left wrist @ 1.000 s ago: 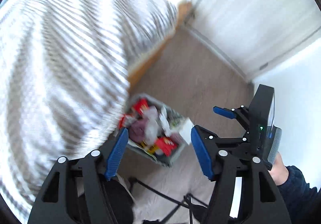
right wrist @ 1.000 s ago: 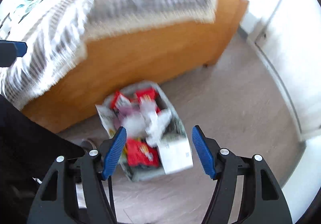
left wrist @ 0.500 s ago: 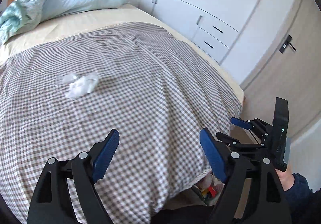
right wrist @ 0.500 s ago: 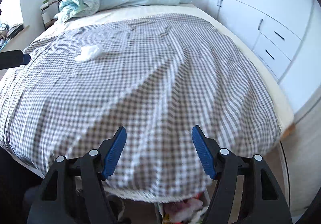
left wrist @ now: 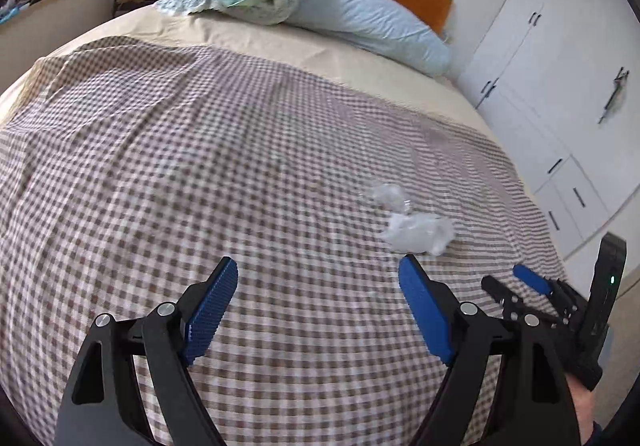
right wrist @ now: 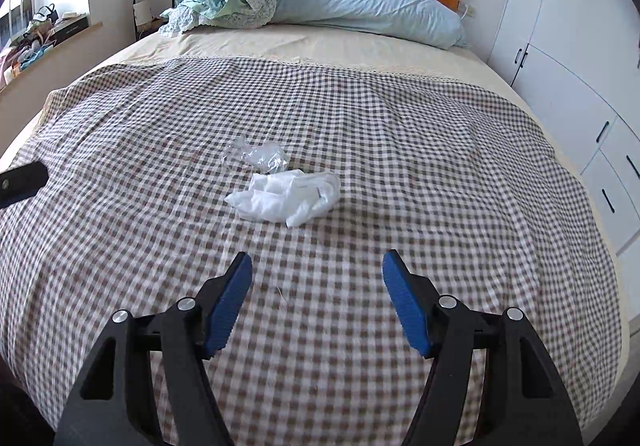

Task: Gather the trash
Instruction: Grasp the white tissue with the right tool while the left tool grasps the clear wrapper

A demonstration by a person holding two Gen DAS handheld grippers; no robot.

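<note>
Views swing off the floor bin, seen a second ago, up onto the checked bedspread (right wrist: 400, 134). Left gripper (left wrist: 316, 278) has just been widening, now spread, nothing between its pads. Clear plastic scrap (right wrist: 260, 156) and crumpled white wrapper (right wrist: 286, 196) lie mid-bed, touching. Right gripper (right wrist: 316, 272) spread, empty, nearer them. Likely next pickup; trash remains.

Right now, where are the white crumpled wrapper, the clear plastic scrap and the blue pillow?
white crumpled wrapper (right wrist: 286, 198), right wrist view, its middle folds.
clear plastic scrap (right wrist: 264, 157), right wrist view, its crinkled centre.
blue pillow (right wrist: 372, 6), right wrist view, its broad top face.
</note>
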